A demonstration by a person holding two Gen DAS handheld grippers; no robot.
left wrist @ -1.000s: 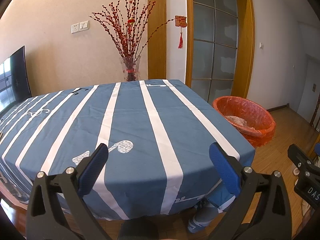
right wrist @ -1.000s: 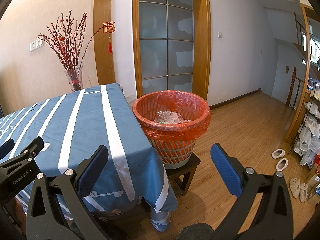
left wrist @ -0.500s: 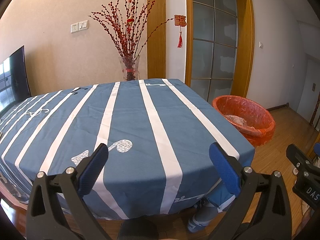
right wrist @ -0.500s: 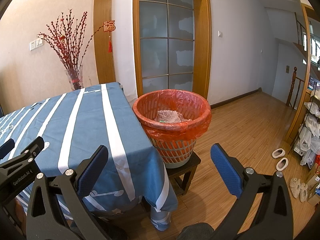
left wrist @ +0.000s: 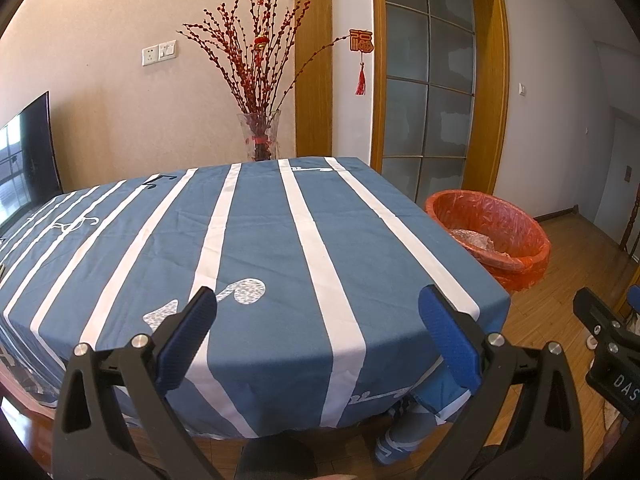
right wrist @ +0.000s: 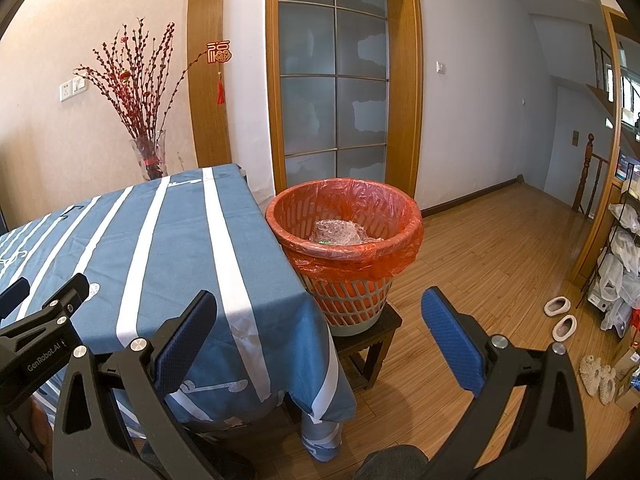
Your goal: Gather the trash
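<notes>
Both claws, the left gripper (left wrist: 318,330) and right gripper (right wrist: 320,330), hang spread and empty near the striped table (left wrist: 280,240), apparently because the crumpled plastic trash (right wrist: 340,236) already sits in the red-lined bin (right wrist: 400,208) at one o'clock.

Wastebasket (right wrist: 346,256) on stool (right wrist: 370,334), just right of tabletop (right wrist: 132,248); crumpled plastic wrap (right wrist: 338,234) inside it. Vase of branches (left wrist: 262,136) behind tabletop's far edge. Slippers (right wrist: 560,316) on floor, far right.
</notes>
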